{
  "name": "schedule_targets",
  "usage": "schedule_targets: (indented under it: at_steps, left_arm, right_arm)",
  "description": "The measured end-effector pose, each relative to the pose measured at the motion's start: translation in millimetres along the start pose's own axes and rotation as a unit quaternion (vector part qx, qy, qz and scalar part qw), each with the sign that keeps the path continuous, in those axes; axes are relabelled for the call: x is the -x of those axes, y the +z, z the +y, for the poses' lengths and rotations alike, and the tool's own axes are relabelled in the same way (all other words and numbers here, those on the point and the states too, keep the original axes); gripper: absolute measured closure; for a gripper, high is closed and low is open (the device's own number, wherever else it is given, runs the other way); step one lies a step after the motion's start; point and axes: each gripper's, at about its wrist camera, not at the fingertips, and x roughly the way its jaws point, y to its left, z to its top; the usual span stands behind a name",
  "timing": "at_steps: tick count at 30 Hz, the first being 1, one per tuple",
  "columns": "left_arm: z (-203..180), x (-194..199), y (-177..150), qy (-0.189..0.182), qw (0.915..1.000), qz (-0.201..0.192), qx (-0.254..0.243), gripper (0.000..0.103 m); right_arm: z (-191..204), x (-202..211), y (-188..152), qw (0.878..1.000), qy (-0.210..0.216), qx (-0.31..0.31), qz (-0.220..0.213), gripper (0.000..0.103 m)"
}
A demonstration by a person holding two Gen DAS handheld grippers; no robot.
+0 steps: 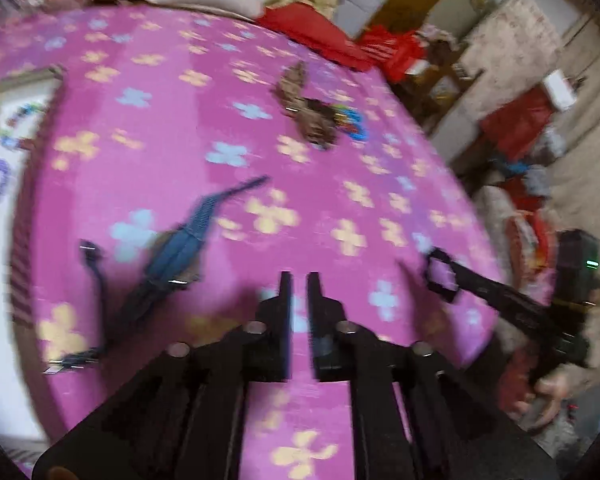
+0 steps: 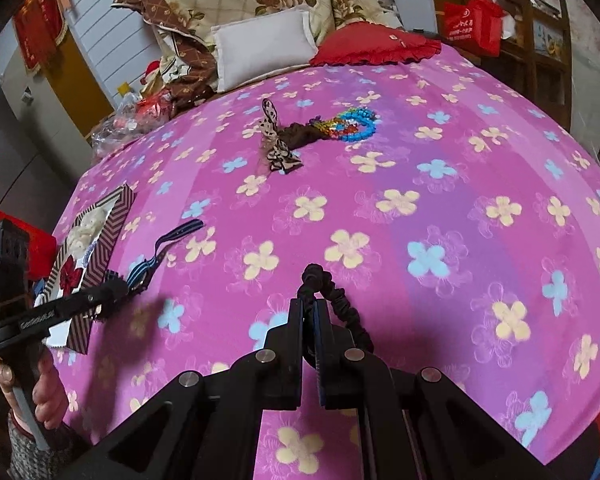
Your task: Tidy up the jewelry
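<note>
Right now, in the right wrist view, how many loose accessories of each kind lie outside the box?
Black scrunchie, in the right gripper: 1
Blue striped ribbon: 1
Spotted bow: 1
Brown scrunchie: 1
Rainbow bead cluster: 1
Total: 5

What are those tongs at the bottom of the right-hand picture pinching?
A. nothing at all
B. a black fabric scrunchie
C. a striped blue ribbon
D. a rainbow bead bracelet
B: in the right wrist view the right tongs are shut on a black fabric scrunchie whose loop sticks out past the tips, while the rainbow bead bracelet lies far off on the pink flowered bedspread.
</note>
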Motion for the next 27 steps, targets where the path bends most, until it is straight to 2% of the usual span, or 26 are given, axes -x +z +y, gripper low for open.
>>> schedule_targets:
  at_steps: [1, 2, 3, 4, 6, 11, 13, 16, 17, 19, 22, 24, 25, 27]
  left_arm:
    - [4, 1, -1, 0.028, 0.9996, -0.006, 0.001, 0.069]
    - [9, 1, -1, 0.065, 0.9977, -0.015, 0.003, 0.051]
    - [14, 2, -2, 0.099, 0.9947, -0.026, 0.003, 0.046]
    - [18, 2, -2, 0.132, 0.9907, -0.034, 0.000, 0.046]
    - [27, -5, -2, 0.165, 0.9859, -0.027, -0.007, 0.045]
    - [33, -30, -5, 0.171, 0.9846, 0.016, -0.032, 0.041]
    - [25, -33, -5, 0.185, 0.9812, 0.016, -0.053, 0.037]
    - [19, -37, -8, 0.215, 0.9734, 0.016, -0.078, 0.041]
    - [18, -39, -6, 0.207, 0.9750, 0.013, -0.078, 0.062]
    - [19, -38, -4, 0.194, 0.9785, 0.017, -0.068, 0.062]
    - [26, -35, 0, 0.134, 0.9904, 0.018, -0.031, 0.062]
    - [30, -34, 0, 0.027, 0.9989, 0.037, 0.012, 0.063]
    - [31, -34, -1, -0.041, 0.9974, 0.048, 0.035, 0.063]
    - [29, -38, -2, -0.134, 0.9870, 0.062, 0.064, 0.063]
  right_arm:
    - [1, 0, -1, 1.000, 0.000, 0.001, 0.001, 0.099]
    - [3, 0, -3, 1.000, 0.001, 0.003, 0.002, 0.099]
    - [4, -1, -4, 1.000, 0.002, 0.005, 0.003, 0.099]
    - [6, 0, -5, 1.000, 0.004, 0.007, 0.004, 0.099]
    - [12, 0, -6, 1.000, 0.005, 0.016, 0.004, 0.099]
    - [16, -3, -6, 1.000, 0.014, 0.017, 0.018, 0.099]
    - [15, -1, -7, 1.000, 0.017, 0.017, 0.017, 0.099]
    - [16, -3, -9, 1.000, 0.016, 0.018, 0.018, 0.099]
    - [16, -5, -8, 1.000, 0.016, 0.017, 0.019, 0.099]
    - [16, -7, -8, 1.000, 0.016, 0.015, 0.020, 0.099]
    - [19, -7, -6, 1.000, 0.018, 0.017, 0.017, 0.099]
    - [20, -7, -6, 1.000, 0.018, 0.022, 0.012, 0.099]
    - [19, -7, -6, 0.999, 0.020, 0.022, 0.012, 0.099]
    - [18, -11, -5, 0.999, 0.027, 0.021, 0.014, 0.099]
